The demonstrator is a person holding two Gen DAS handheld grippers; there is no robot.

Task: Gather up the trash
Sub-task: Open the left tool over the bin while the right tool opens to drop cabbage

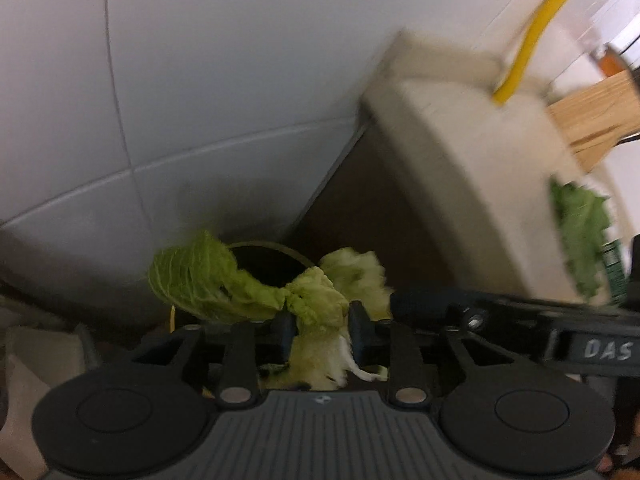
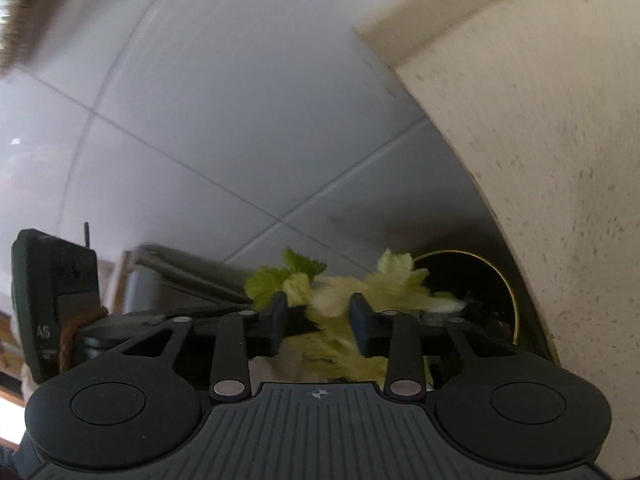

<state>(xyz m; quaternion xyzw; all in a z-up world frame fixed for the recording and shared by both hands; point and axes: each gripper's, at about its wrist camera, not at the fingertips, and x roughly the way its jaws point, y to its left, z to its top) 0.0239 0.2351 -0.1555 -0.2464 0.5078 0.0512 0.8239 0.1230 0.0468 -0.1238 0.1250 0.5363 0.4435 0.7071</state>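
Left wrist view: the left gripper [image 1: 320, 330] has its two dark fingers [image 1: 285, 330] standing partly apart, and a crumpled cabbage leaf [image 1: 316, 304] sits in the gap. The leaf touches the left-hand finger, but the motion blur leaves it unclear whether both pads press on it — so I cannot tell if it is gripped or loose. One end of the leaf spreads out to the left, the pale stalk end hangs toward the camera. Just beyond it is the round dark mouth of a bin [image 1: 272, 258] with a thin yellowish rim. At the right edge a second green leaf [image 1: 580, 236] shows beside the other gripper's black body. Behind are white wall tiles [image 1: 200, 100], a pale speckled counter edge [image 1: 460, 140] and one yellow strip [image 1: 536, 28].

Right wrist view: the right gripper [image 2: 319, 318] is parted too, with pale, blurred leaf scraps [image 2: 332, 300] between and beyond its fingers [image 2: 360, 322] — contact with the pads cannot be judged. The bin [image 2: 472, 276] lies just past them, tucked under the counter [image 2: 540, 140], against the tiled wall [image 2: 240, 120].
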